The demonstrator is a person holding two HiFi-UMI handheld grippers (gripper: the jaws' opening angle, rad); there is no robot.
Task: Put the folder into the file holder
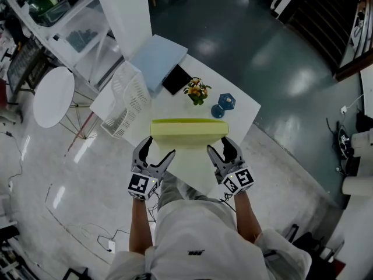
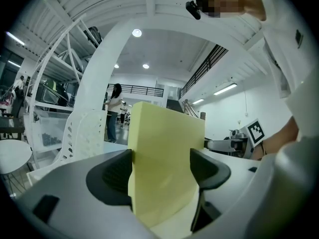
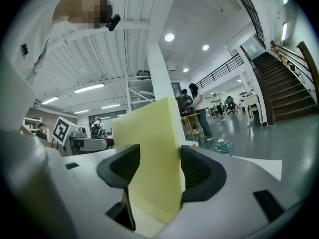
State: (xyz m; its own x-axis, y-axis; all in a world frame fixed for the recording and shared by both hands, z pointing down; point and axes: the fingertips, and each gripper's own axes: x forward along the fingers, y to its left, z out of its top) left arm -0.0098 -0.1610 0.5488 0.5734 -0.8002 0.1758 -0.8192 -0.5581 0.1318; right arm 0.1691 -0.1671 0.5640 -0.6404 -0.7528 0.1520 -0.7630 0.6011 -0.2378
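**A:** How were the jaws of the left gripper (image 1: 158, 147) (image 2: 160, 166) standing?

**B:** They were clamped on the folder (image 1: 189, 134) (image 2: 164, 148). The pale yellow sheet stood between them, with a dark pad pressed against each face. The jaws were only as far apart as the folder was thick.

**A:** And the right gripper (image 1: 220, 144) (image 3: 159, 168)?

**B:** The same. Its jaws were narrowed onto the folder's other near corner, and the sheet rose above the pads and leaned a little. The folder was held between the two grippers over the near part of the white tabletop (image 1: 245, 107).

**A:** Where was the file holder (image 1: 129, 101) (image 2: 82, 133)?

**B:** It stood beyond the folder and to its left in the head view, apart from it. It was a white latticed rack. I could only make out its walls, because its inside was hard to read from above.

**A:** Were there any other containers?

**B:** A small pot of orange and yellow flowers (image 1: 197, 90) stood just beyond the folder's far edge. A blue ornament (image 1: 223, 104) stood beside it, and I couldn't tell what, if anything, was in that.

**A:** Was anything hidden?

**B:** In both gripper views the gripper bodies cut off the folder's lower edge, so I couldn't tell whether it touched the tabletop. Further beyond the folder lay a black slab (image 1: 176, 79) and a light-blue sheet (image 1: 156, 60). The sheet's corner met the file holder, but I couldn't tell whether it was resting on it or only overlapping it.
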